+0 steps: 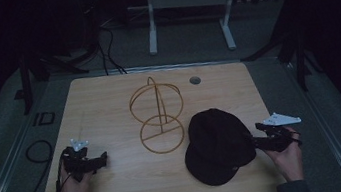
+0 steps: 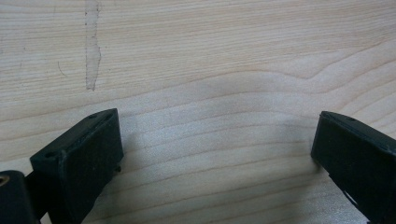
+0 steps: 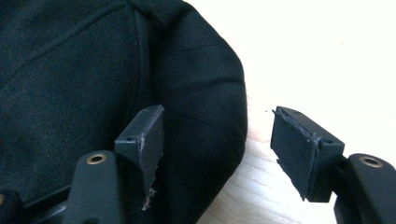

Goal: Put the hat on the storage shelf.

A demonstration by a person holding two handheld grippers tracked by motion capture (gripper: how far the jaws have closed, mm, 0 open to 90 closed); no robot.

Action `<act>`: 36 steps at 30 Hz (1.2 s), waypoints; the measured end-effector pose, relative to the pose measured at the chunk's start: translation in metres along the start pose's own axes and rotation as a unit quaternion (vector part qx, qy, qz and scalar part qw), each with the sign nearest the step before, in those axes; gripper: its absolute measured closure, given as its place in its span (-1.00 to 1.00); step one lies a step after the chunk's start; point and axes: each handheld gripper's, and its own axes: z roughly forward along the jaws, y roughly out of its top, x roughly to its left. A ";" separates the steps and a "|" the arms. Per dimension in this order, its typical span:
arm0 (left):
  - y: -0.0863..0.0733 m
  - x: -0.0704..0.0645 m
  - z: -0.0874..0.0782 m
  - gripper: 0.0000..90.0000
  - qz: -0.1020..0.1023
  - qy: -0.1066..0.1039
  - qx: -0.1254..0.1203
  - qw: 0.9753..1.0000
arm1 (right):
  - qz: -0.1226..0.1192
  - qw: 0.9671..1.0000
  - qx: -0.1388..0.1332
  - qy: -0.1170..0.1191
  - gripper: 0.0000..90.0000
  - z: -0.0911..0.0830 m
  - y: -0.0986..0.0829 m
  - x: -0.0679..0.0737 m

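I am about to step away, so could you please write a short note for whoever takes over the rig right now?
Left claw: open, holding nothing, low over the bare light wooden table.
Right claw: open, its jaws straddling the right edge of the black fabric cap, not yet closed on it.
The cap lies flat on the table, right of the gold wire hat stand, which stands bare.
Done: the right claw's approach to the cap.
Left, probably: grip the cap, lift it and set it on the stand.

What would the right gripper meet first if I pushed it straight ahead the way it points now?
Most likely the black cap. The right gripper is open, with one jaw over the cap's edge and the other over the bare table, so the fabric rim lies between them, though the height above it is unclear.
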 end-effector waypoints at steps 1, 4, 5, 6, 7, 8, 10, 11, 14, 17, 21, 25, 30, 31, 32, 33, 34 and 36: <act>0.000 0.000 0.000 -0.96 0.000 0.000 0.000 1.000 | -0.006 1.000 0.003 -0.006 -0.24 -0.001 0.002 0.000; 0.000 0.000 0.000 -0.96 0.000 0.000 0.000 1.000 | -0.027 1.000 0.007 -0.011 -0.24 -0.005 0.008 0.000; 0.000 0.000 0.000 -0.96 0.000 0.000 0.000 1.000 | -0.043 0.999 0.001 -0.006 -0.24 -0.011 0.017 0.001; 0.000 0.000 0.000 -0.96 0.000 0.000 0.001 1.000 | -0.050 0.999 0.002 -0.002 -0.24 -0.014 0.022 0.001; 0.000 0.000 0.000 -0.96 0.000 0.000 0.001 1.000 | -0.058 0.998 0.004 -0.001 -0.24 -0.016 0.026 0.002; 0.000 0.000 0.000 -0.96 -0.001 0.000 0.000 1.000 | -0.066 0.998 0.006 -0.002 -0.24 -0.018 0.030 0.002; 0.000 0.000 0.000 -0.96 -0.001 0.000 0.000 1.000 | -0.084 0.996 0.011 -0.002 -0.26 -0.022 0.038 0.003; 0.000 0.000 0.000 -0.96 -0.001 0.000 0.000 1.000 | -0.091 0.996 0.014 -0.001 -0.27 -0.024 0.041 0.003; 0.000 0.000 0.000 -0.96 -0.001 0.000 0.000 1.000 | -0.097 0.995 0.013 0.016 -0.29 -0.030 0.049 0.003; 0.000 0.000 0.000 -0.96 -0.001 0.000 0.000 1.000 | -0.100 0.994 0.021 0.031 -0.31 -0.032 0.053 0.005; 0.000 0.000 0.000 -0.96 -0.001 0.000 0.000 1.000 | -0.113 0.992 0.040 0.051 -0.35 -0.032 0.058 0.012; 0.000 0.000 0.000 -0.96 -0.001 0.000 0.000 1.000 | -0.128 0.988 0.054 0.068 -0.44 -0.031 0.061 0.022; 0.000 0.000 0.000 -0.96 -0.001 0.000 0.000 1.000 | -0.150 0.984 0.066 0.076 -0.66 -0.028 0.066 0.040; 0.000 0.000 0.000 -0.96 -0.001 0.000 0.000 1.000 | -0.156 0.982 0.071 0.079 -0.68 -0.027 0.067 0.044; 0.000 0.000 0.000 -0.96 -0.001 0.000 0.000 1.000 | -0.162 0.981 0.075 0.079 -0.69 -0.026 0.068 0.048; 0.000 0.000 0.000 -0.96 -0.001 0.000 0.000 1.000 | -0.167 0.980 0.077 0.080 -0.70 -0.026 0.070 0.051; 0.000 0.000 0.000 -0.96 -0.001 0.000 0.000 1.000 | -0.171 0.979 0.077 0.083 -0.70 -0.025 0.071 0.055; 0.000 0.000 0.000 -0.96 -0.001 0.000 0.000 1.000 | -0.177 0.977 0.078 0.089 -0.73 -0.024 0.073 0.060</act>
